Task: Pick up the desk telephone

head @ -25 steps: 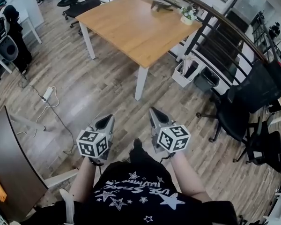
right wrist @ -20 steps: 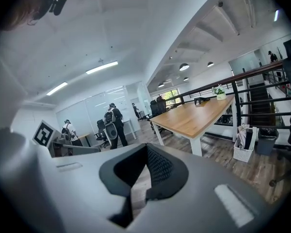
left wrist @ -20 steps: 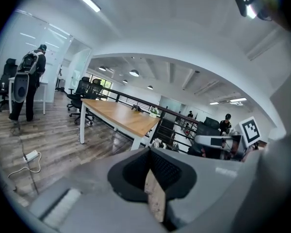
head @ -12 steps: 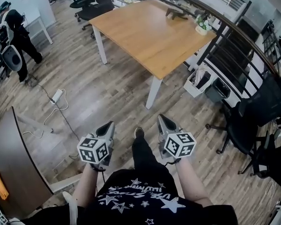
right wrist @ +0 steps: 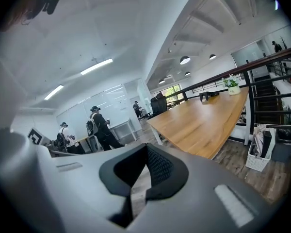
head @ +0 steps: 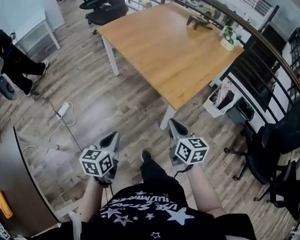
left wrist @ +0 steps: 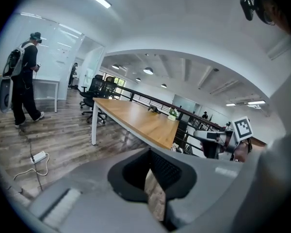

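The left tool [left wrist: 153,191] is fully closed with nothing between its jaws. The right tool [right wrist: 136,188] is likewise drawn together and empty. Both are held level in front of the person's body, side by side and apart from each other. The desk telephone [head: 199,20] appears to be the dark object ahead of both tools, at the far end of the tabletop [head: 170,49]. It is too small in every view to confirm its shape or how the handset sits. It lies well apart from both tools, nearer the right tool's line than the left's. Hazards: closed jaws brought to the telephone would push it rather than grasp it, so open them before contact. A grasp on the handset alone could lift it off the base and leave the base behind. A potted plant [head: 229,38] stands near the telephone, to its right, and a wide sweep of the right tool could tip it. The railing [right wrist: 276,56] runs just beyond the far tabletop edge, so an overreach could strike it. A power strip [head: 63,109] and its cable lie on the floor [head: 115,104] ahead and to the left of the left tool and could catch a foot.
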Tool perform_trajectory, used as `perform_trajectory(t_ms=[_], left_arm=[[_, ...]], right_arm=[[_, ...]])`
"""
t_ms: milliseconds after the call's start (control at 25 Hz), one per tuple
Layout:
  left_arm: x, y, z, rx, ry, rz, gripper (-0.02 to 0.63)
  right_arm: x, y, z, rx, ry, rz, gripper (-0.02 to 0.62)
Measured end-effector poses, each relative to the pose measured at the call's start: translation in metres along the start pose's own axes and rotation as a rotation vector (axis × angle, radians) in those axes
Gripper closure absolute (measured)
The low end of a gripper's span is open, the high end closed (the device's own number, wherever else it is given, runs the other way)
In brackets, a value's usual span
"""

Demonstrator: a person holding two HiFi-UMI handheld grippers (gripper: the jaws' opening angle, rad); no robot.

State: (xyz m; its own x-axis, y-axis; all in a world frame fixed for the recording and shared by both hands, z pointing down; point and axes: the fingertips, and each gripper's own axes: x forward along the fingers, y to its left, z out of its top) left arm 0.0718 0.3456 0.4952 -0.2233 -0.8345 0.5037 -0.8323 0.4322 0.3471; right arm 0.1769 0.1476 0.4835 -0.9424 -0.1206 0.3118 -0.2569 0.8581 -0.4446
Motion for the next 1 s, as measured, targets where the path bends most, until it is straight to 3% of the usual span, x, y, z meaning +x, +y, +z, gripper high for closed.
perform_trajectory(t_ms=[240, 640, 1000], left_arm=[[0.058, 0.009, 0.048, 0.021, 0.02, 0.002, 0.604], [0.15, 0.015, 0.098, 0.056, 0.03, -0.03, 0.604], [0.182, 0.027, 0.123, 0.077, 0.038, -0.034, 0.604]], right_arm=[[0.051, -0.044, 0.048, 0.042, -0.031, -0.002, 0.597], [0.104, -0.107, 0.086, 0.048, -0.022, -0.03, 0.597], [0.126, -0.131, 0.115, 0.046, -0.043, -0.046, 0.597]])
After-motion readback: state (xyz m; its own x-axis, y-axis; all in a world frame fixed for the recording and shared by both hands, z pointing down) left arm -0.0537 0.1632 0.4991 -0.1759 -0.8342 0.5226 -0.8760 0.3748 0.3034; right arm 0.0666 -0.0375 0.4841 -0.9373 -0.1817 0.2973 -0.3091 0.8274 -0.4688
